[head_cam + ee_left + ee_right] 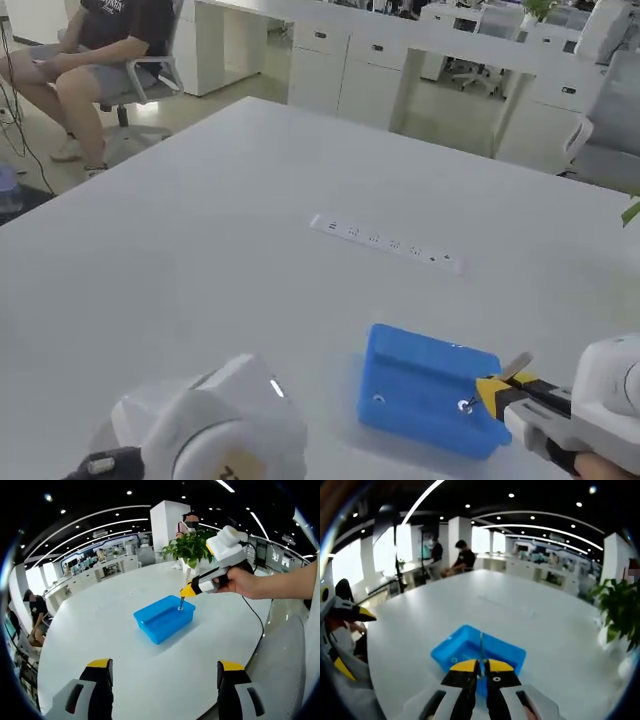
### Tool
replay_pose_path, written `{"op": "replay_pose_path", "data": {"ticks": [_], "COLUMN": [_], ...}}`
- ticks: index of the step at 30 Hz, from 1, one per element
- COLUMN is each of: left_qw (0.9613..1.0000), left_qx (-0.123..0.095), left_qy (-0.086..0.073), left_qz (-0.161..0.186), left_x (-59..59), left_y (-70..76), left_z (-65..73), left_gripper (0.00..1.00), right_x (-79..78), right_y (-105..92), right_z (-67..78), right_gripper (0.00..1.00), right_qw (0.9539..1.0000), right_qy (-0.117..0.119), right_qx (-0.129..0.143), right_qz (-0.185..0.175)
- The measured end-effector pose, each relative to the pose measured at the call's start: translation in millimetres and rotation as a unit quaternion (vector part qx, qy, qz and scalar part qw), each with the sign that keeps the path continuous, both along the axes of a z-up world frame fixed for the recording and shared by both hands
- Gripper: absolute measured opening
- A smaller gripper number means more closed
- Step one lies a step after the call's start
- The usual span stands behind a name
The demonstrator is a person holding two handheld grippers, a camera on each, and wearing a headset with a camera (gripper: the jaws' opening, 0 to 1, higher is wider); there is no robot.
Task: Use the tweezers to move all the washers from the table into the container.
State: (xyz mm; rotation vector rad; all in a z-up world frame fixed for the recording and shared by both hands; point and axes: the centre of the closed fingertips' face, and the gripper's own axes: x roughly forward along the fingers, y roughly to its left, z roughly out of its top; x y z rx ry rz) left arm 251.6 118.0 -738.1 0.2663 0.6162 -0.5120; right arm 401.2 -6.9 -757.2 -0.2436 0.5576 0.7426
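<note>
A blue container sits on the white table near me. My right gripper is at its right edge, shut on thin metal tweezers. Their tips reach down into the container and pinch a small washer. Another washer lies on the container floor at its left. In the right gripper view the tweezers stick out between the closed yellow-tipped jaws of the right gripper, over the container. My left gripper is open and holds nothing, well short of the container; its white body shows at the bottom left.
A power strip lies flat across the table's middle. A potted plant stands beyond the container at the table's far side. A person sits on a chair past the table's far left corner. White cabinets line the back.
</note>
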Motion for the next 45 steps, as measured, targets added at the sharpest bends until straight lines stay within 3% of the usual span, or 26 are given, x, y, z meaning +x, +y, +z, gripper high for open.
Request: {"op": "replay_pose_path", "data": {"ticks": [5,11,19,31,36,40,43,45], "left_qw": [0.9999,0.9998,0.9998,0.9998,0.9995,0.999,0.9986,0.9982], "left_qx": [0.003,0.01,0.012,-0.008,-0.004,0.004,-0.002,-0.007], "left_qy": [-0.003,-0.009,-0.011,-0.017,-0.024,-0.034,-0.041,-0.043], "left_qz": [-0.01,-0.016,-0.01,-0.009,-0.018,-0.03,-0.034,-0.04], "left_x": [-2.0,-4.6,-12.2,-19.4,-21.2,-25.4,-26.2,-26.2], "left_y": [-3.0,-6.0,-5.9,-19.6,-21.8,-23.3,-24.3,-26.0], "left_z": [5.5,10.0,10.4,18.6,24.6,33.6,41.4,43.3], "left_gripper": [0.83,0.82,0.81,0.81,0.8,0.82,0.82,0.82], "right_x": [5.7,11.9,15.2,13.5,16.9,13.2,15.4,13.0], "right_y": [2.5,6.6,10.0,5.9,6.3,6.3,4.1,4.4], "right_z": [-7.5,-27.6,-40.7,-62.2,-60.7,-58.7,-47.7,-31.2], "right_gripper": [0.03,0.03,0.03,0.04,0.04,0.04,0.04,0.04], "right_qw": [0.9994,0.9991,0.9977,0.9957,0.9964,0.9962,0.9973,0.9984], "right_qy": [0.028,0.042,0.049,0.07,0.077,0.076,0.066,0.055], "right_qx": [0.017,-0.008,-0.045,-0.059,-0.036,-0.039,-0.032,-0.013], "right_qz": [-0.009,-0.001,0.013,0.016,0.009,0.012,0.006,0.0]}}
